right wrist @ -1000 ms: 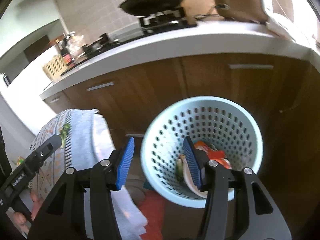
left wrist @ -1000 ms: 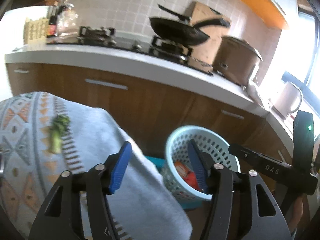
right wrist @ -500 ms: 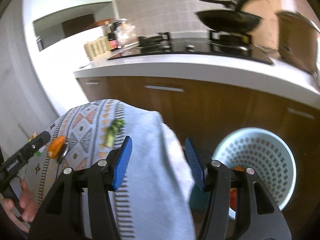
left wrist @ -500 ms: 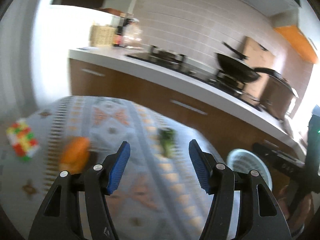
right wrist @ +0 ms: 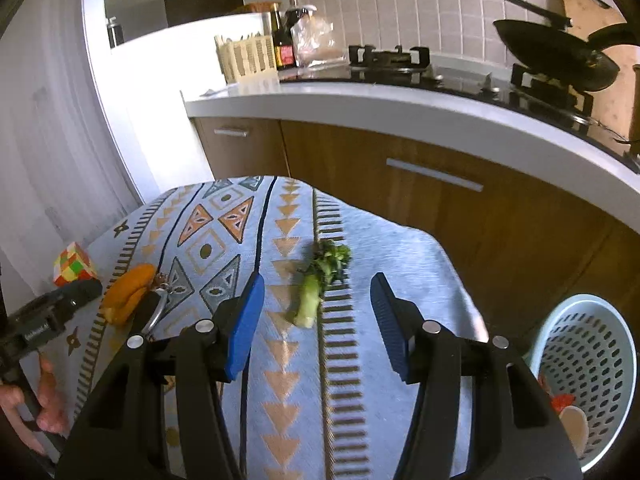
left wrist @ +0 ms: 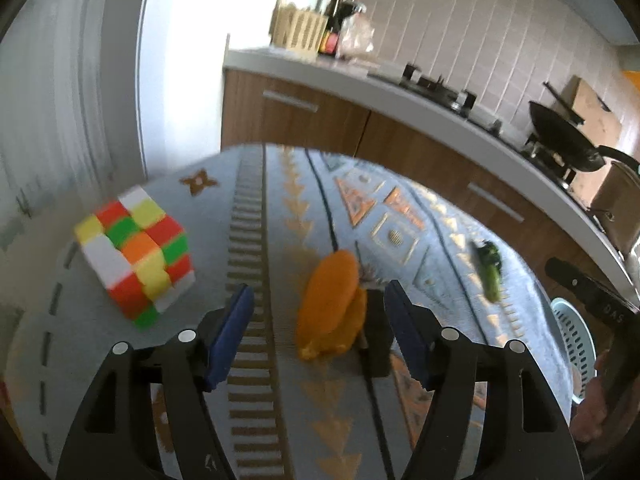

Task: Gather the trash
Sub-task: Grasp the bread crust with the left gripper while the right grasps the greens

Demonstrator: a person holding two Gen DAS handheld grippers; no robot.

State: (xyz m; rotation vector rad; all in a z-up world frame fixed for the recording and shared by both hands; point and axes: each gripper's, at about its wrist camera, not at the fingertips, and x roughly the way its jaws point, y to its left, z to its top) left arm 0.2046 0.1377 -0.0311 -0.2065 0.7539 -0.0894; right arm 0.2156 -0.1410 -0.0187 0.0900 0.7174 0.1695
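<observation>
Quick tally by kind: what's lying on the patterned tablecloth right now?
Orange peel: 1
Green vegetable scrap: 1
Puzzle cube: 1
Dark metal-clipped item beside the peel, unclear what: 1
Total: 4

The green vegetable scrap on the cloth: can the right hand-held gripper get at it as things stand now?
Probably yes. The vegetable scrap lies alone on the patterned cloth, ahead of the open, empty right hand-held gripper, with nothing between them.
</observation>
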